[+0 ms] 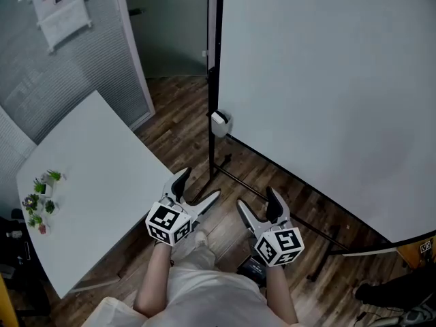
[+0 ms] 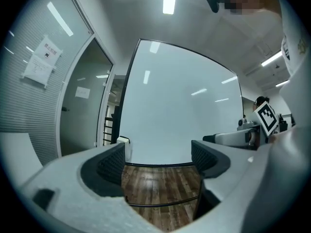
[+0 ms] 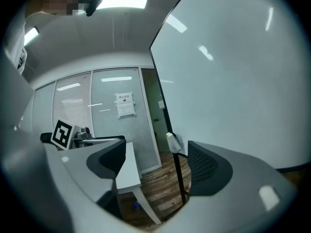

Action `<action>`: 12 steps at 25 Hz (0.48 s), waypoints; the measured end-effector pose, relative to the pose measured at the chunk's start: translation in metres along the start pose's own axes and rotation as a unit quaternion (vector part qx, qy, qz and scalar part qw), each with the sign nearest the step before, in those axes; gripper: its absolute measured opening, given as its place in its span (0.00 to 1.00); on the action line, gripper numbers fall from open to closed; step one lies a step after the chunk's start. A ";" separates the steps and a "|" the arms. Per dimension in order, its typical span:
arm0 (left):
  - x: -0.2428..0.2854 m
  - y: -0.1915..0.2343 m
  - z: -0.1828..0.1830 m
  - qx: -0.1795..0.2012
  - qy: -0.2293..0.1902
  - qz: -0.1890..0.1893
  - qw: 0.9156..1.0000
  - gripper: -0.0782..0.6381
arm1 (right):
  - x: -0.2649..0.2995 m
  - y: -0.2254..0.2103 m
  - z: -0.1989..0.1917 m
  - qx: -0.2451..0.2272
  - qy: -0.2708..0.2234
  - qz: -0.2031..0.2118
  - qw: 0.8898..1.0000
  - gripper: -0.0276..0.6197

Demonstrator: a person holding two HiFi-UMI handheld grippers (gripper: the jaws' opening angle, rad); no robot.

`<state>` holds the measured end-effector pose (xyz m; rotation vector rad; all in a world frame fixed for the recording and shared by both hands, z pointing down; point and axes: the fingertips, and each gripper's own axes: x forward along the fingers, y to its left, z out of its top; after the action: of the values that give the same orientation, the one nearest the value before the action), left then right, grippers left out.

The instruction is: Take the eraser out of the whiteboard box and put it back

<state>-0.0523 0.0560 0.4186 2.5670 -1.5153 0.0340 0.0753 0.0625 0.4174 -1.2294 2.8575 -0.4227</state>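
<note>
**Both tongs open and empty; box lies ahead at 12 o'clock.**

Near: left tongs point(image 1: 199, 186) and right tongs point(image 1: 257, 201) side by side over the wood floor point(image 1: 184, 128), jaws spread wide, nothing between them. Counter point(image 1: 88, 182) off at 9 o'clock. Farther, at 12 o'clock and well apart from both: one whiteboard box point(image 1: 220, 123), small, white, upright on the dark pole point(image 1: 212, 60) at the whiteboard point(image 1: 327, 101) edge. Eraser unseen, presumably inside, so its long axis cannot be told. Left tongs look marginally nearer. Count: two tongs, one box, one whiteboard.

White two-jaw left gripper with marker cube point(image 1: 197, 188): jaws apart, empty, pointing 1 o'clock. White two-jaw right gripper with marker cube point(image 1: 257, 201): jaws apart, empty, pointing 11 o'clock.
</note>
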 end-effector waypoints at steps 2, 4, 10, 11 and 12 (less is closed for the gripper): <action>0.021 0.021 0.000 -0.004 0.006 -0.008 1.000 0.70 | 0.024 -0.014 0.002 0.006 0.002 -0.011 1.000 0.65; 0.038 0.044 0.001 -0.005 0.015 -0.014 1.000 0.70 | 0.049 -0.025 0.003 0.013 0.006 -0.021 1.000 0.65; 0.086 0.103 0.012 -0.011 0.011 -0.032 0.999 0.69 | 0.114 -0.041 0.014 0.011 0.009 -0.037 0.999 0.65; 0.094 0.108 0.012 -0.011 0.012 -0.037 0.999 0.68 | 0.122 -0.044 0.014 0.011 0.012 -0.040 0.999 0.65; 0.101 0.113 0.011 -0.012 0.013 -0.042 0.999 0.68 | 0.130 -0.047 0.014 0.011 0.014 -0.043 0.999 0.65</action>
<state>-0.1022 -0.0868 0.4319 2.5992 -1.3890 0.0387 0.0204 -0.0648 0.4287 -1.3563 2.8229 -0.4749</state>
